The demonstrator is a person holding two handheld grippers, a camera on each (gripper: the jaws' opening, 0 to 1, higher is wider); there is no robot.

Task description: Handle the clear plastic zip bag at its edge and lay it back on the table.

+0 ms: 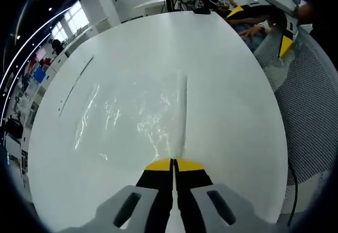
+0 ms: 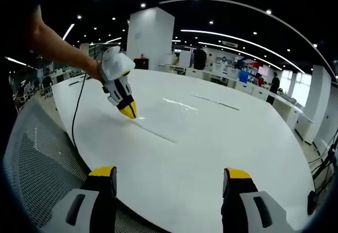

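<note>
The clear plastic zip bag (image 1: pixel 132 114) lies flat on the white round table (image 1: pixel 227 58), glinting, with its zip strip running straight down to my left gripper (image 1: pixel 173 164). The left jaws are pressed together on the near end of that strip, low at the table. In the right gripper view the left gripper (image 2: pixel 128 110) touches the table with its yellow tips at the end of the bag's edge line, and the bag (image 2: pixel 177 105) shows only as faint reflections. My right gripper (image 2: pixel 171 176) hovers over the table's near rim, jaws wide apart and holding nothing; it also appears as the right gripper (image 1: pixel 285 43).
A grey mesh chair back (image 1: pixel 306 117) stands close to the table's edge, also seen as the mesh chair (image 2: pixel 37 154). A black cable (image 2: pixel 76 111) hangs from the left gripper. People sit at the far side (image 1: pixel 248 21). Desks and pillars lie beyond.
</note>
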